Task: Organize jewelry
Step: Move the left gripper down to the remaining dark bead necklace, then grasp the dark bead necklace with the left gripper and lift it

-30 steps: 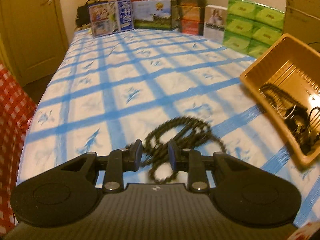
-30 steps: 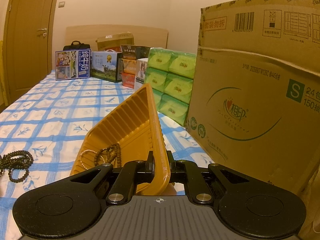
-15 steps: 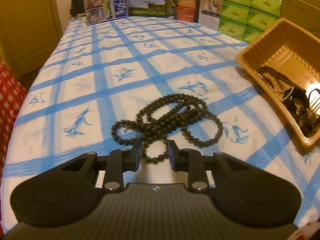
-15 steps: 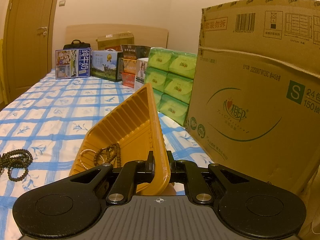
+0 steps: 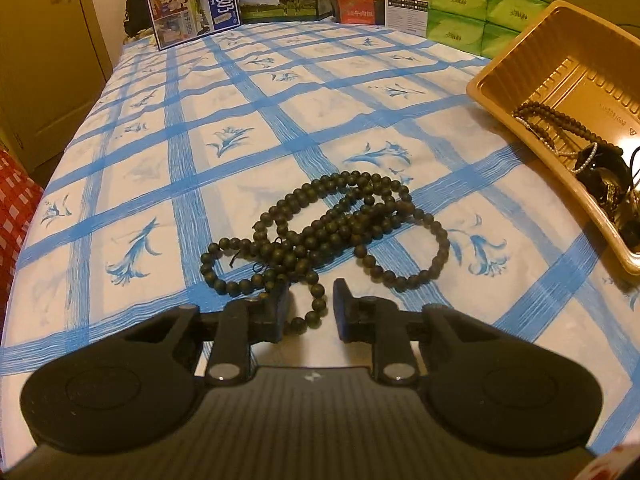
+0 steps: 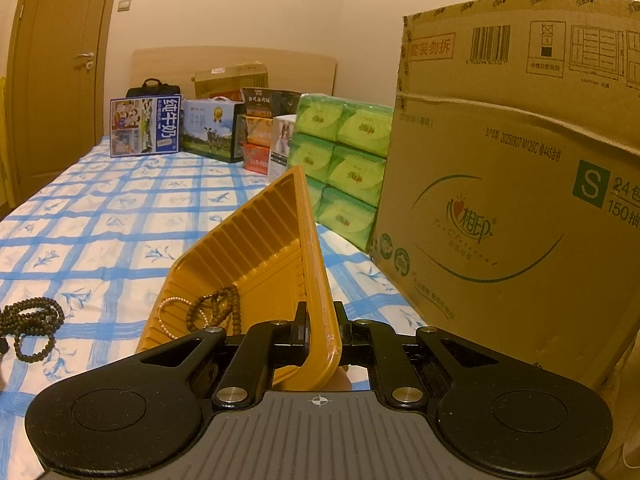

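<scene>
A long string of dark beads [image 5: 332, 224] lies in loose loops on the blue-checked bedsheet [image 5: 160, 168]. My left gripper [image 5: 310, 314] is open, low over the sheet, with the nearest loop of beads lying between its fingertips. The beads also show at the left edge of the right wrist view [image 6: 32, 324]. My right gripper [image 6: 320, 328] is shut on the near rim of a yellow plastic tray [image 6: 256, 248], holding it tilted. The tray [image 5: 552, 64] holds a pearl bracelet [image 6: 170, 312], brown beads [image 6: 216, 308] and other dark jewelry.
A large cardboard box [image 6: 516, 200] stands close on the right. Green tissue packs [image 6: 344, 168] and several printed cartons [image 5: 192, 8] line the far end of the bed. A door [image 5: 40, 40] is at the left and a red checked cloth [image 5: 14, 200] at the bed's left edge.
My left gripper has dropped and tilted toward the sheet, closing in on the beads until a loop lies between its open fingers. The right gripper and tray have stayed still.
</scene>
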Demonstrator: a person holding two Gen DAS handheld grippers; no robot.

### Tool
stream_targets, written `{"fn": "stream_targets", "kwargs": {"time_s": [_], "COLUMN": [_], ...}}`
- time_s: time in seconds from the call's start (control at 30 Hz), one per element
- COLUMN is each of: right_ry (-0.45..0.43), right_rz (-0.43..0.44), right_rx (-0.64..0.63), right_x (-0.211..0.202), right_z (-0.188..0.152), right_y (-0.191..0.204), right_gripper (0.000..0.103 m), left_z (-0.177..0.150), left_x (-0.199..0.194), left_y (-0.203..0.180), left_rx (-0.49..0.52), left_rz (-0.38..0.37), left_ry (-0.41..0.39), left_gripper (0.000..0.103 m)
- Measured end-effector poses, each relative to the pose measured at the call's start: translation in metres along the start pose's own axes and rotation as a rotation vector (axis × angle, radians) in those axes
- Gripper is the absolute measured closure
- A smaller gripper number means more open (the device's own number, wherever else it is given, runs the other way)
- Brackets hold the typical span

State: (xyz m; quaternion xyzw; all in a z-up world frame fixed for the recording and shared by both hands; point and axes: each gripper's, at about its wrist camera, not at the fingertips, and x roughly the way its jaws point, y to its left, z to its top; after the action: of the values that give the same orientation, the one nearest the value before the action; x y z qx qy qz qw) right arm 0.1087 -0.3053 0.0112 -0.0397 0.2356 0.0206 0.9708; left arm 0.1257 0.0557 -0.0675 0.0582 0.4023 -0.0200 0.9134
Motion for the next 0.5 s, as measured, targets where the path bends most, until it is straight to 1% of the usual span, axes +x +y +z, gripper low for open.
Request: {"fn": "stream_targets", "kwargs": {"time_s": [0.03,0.07,0.23,0.37,0.5], "right_ry": [0.0,0.001,0.0,-0.001,-0.001], "right_rz": [0.0,0.0,0.0,0.0,0.001], "right_rx": [0.0,0.002,-0.001,0.0,-0.004], "right_x": [0.0,0.0,0.0,0.0,0.001], "right_z": [-0.001,0.0,0.0,-0.001,0.0], "right_y": [0.0,0.0,0.001,-0.001,-0.001], "right_gripper": [0.093,0.093,0.093,0.093,0.093], "left_z": [0.0,0.0,0.003,0.023,0.058], "left_x": [-0.001,-0.002,-0.011,-0.031,-0.06], "left_y": [0.001,0.001,0.009,0.025,0.042], "left_rx": [-0.002,-0.005,-0.012,-0.011,0.007], "left_rz": [-0.004,-0.004,-0.013,-0.015,-0.002], "left_ry": [0.0,0.002,-0.011,-0.067,-0.16], "left_gripper": [0.094,0.097,0.097,0.097,0.097]}}
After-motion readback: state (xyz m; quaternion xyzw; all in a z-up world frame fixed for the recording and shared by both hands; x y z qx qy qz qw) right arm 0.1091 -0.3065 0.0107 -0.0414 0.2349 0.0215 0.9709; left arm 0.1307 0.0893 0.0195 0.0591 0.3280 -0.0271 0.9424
